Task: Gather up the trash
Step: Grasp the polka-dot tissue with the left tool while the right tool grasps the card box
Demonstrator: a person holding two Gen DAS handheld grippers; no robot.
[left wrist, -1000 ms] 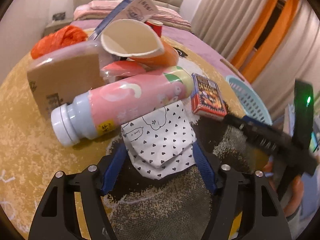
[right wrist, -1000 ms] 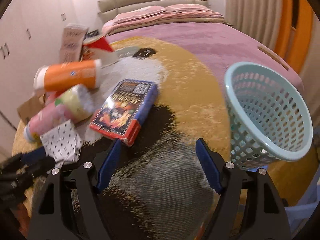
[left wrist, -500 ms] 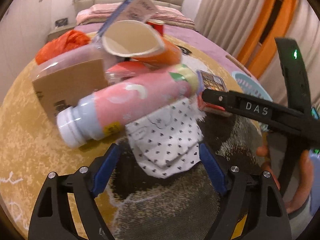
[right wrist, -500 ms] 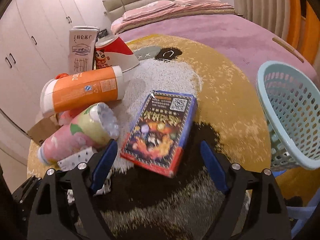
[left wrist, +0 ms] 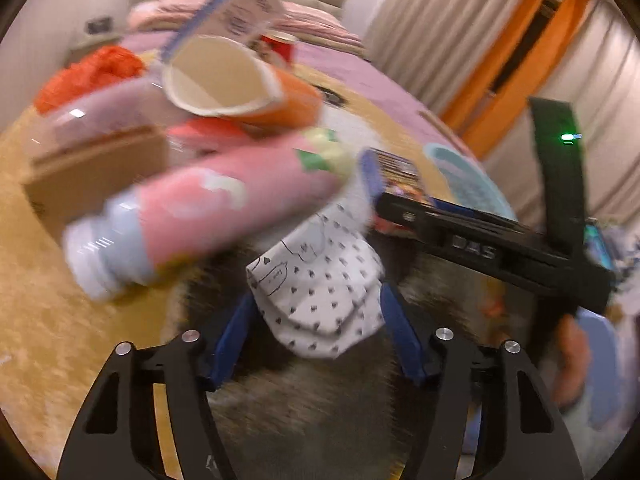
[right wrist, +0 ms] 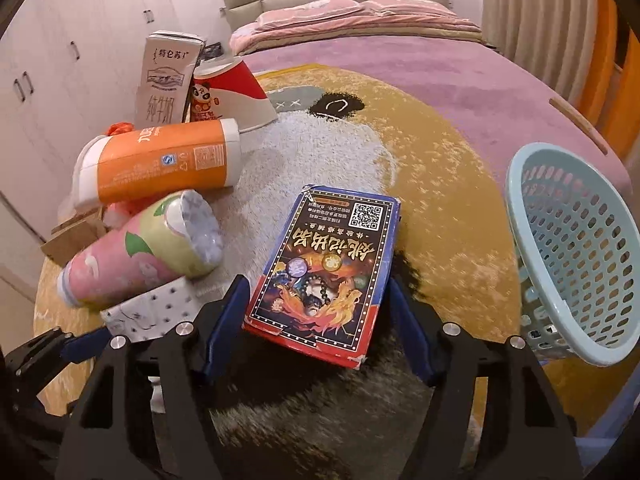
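Trash lies in a pile on a round yellow rug. My left gripper [left wrist: 316, 320] is open, its blue fingers on either side of a white paper pack with black hearts [left wrist: 320, 292]; it also shows in the right wrist view [right wrist: 152, 308]. My right gripper [right wrist: 318, 312] is open around the near end of a blue and red printed box [right wrist: 332, 268], which lies flat on the rug. A pink bottle [right wrist: 140, 256] lies beside both. A light blue mesh basket [right wrist: 576, 256] lies tipped at the right.
An orange paper cup [right wrist: 160, 164], a milk carton [right wrist: 168, 80], a red panda cup [right wrist: 228, 96], a brown cardboard piece [left wrist: 92, 176] and an orange bag [left wrist: 92, 72] are piled behind. A bed [right wrist: 352, 20] is at the back, curtains to the right.
My right gripper has moved forward so its fingers now flank the printed box. My left gripper has closed in around the heart-patterned pack, and that view is blurred by motion.
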